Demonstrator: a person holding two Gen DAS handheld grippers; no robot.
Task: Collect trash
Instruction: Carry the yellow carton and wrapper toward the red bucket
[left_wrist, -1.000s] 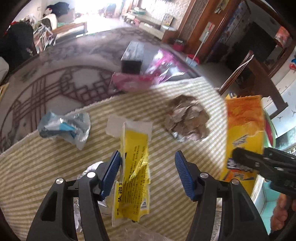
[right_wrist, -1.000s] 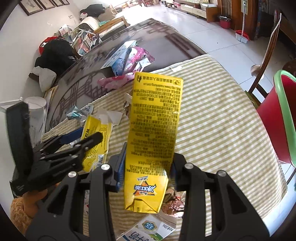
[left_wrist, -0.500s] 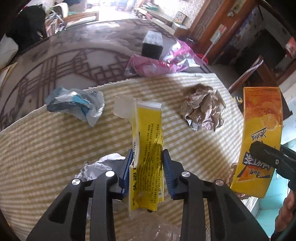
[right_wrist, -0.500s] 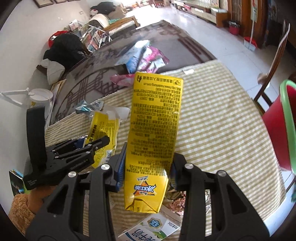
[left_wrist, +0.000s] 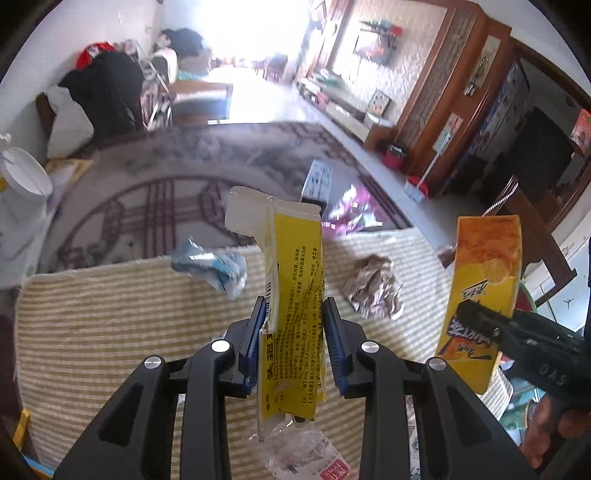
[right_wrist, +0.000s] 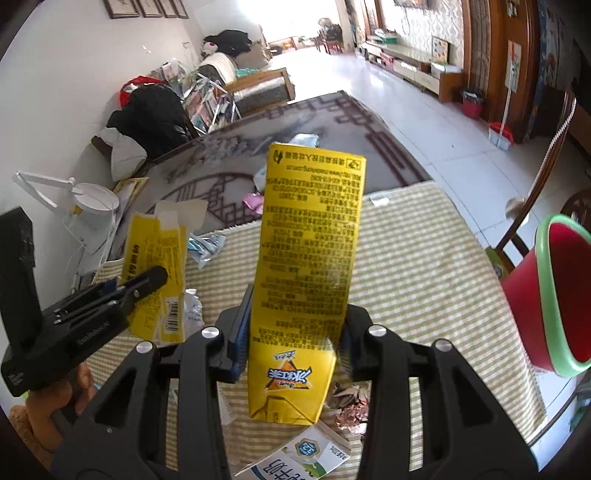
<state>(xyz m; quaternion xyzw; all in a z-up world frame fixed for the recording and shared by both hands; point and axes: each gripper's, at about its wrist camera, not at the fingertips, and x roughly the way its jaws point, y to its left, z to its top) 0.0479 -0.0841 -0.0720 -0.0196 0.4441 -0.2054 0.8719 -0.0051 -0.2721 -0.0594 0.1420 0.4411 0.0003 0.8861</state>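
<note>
The left gripper (left_wrist: 293, 325), spread over the flattened wrapper (left_wrist: 291, 295) a second ago, now pinches it and has raised it off the mat (left_wrist: 110, 314). The right gripper (right_wrist: 295, 325) still clamps the carton (right_wrist: 310, 258) above the mat. The red bin (right_wrist: 546, 295) beside the mat is probably next.

Both tools share one build. The left gripper (left_wrist: 293, 341) has matte black plastic arms with long cut-out slots, and four round silver screw heads sit across its linkage. Its fingers (left_wrist: 255, 343) carry blue ribbed pads on their inner faces. The right gripper (right_wrist: 291, 332) shows the same black frame, four silver screws and a blue pad at 9 o'clock. Seen side-on from the right camera, the left tool's black body bears small raised lettering, too small to read. Bare skin of the left hand (right_wrist: 79, 387) shows beneath it.
</note>
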